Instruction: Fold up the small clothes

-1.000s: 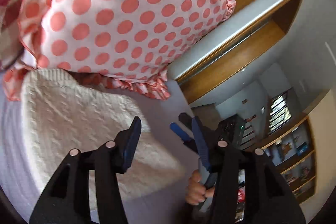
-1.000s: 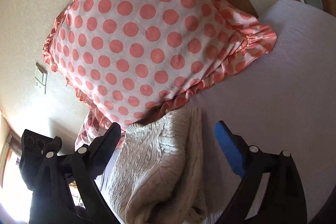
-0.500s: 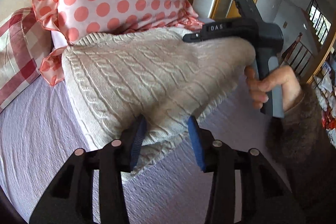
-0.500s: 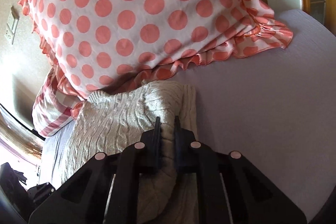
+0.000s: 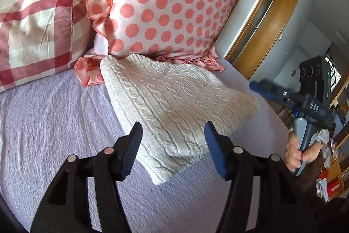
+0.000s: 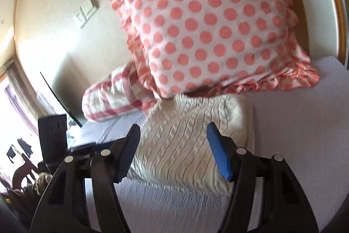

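**Both grippers have let go of the sweater**

The lavender bed [image 5: 54, 119] carries the polka-dot pillow [image 5: 165, 3]; the folded cream sweater [image 5: 174, 106] lies against it. The left gripper [image 5: 173, 149] and right gripper [image 6: 174, 150] hover just before it, jaws apart.

The letters "DAS" are printed in pale characters on the dark body of the right claw [image 5: 257, 86]; nothing else is legible.
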The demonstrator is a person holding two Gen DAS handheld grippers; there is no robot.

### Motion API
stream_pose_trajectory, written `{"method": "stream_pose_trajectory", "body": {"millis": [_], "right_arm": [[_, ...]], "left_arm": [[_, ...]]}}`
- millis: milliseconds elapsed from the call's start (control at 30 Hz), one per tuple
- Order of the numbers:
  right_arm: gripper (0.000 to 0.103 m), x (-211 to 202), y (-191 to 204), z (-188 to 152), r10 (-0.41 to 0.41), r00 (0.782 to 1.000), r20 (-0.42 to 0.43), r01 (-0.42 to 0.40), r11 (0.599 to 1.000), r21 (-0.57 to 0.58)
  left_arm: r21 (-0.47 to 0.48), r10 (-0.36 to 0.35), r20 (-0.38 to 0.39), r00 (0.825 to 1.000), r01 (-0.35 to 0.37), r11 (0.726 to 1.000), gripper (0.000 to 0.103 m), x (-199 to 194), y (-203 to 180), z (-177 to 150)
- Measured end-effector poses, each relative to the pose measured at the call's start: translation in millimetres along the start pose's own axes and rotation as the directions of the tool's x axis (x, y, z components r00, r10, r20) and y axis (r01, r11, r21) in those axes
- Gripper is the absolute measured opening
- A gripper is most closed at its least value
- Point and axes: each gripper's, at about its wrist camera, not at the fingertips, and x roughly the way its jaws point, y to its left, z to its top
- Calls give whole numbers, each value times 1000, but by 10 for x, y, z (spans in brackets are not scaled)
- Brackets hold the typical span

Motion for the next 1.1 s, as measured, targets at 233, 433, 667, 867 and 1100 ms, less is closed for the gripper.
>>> {"method": "stream_pose_trajectory", "body": {"millis": [233, 433, 667, 867, 1100], "right_arm": [[76, 14, -196, -87, -13, 998, -68, 20, 994, 105], [102, 245, -936, 154, 79, 989, -124, -23, 915, 402], [69, 629, -1120, 16, 262, 954, -146, -157, 852, 500], [37, 658, -893, 9, 327, 941, -91, -242, 835, 494], [33, 932, 93, 92, 387, 902, -191, -318, 896, 310]], "left_arm": [[-238, -104, -55, 993, 88, 967, 76, 252, 413, 51], [-319, -135, -103, 985, 96, 943, 82, 516, 553, 135], [-346, -138, -137, 981, 83, 935, 83, 794, 563, 189], [-349, -139, -109, 984, 93, 933, 37, 694, 636, 248], [-212, -13, -101, 995, -9, 977, 40, -295, 937, 172]]}}
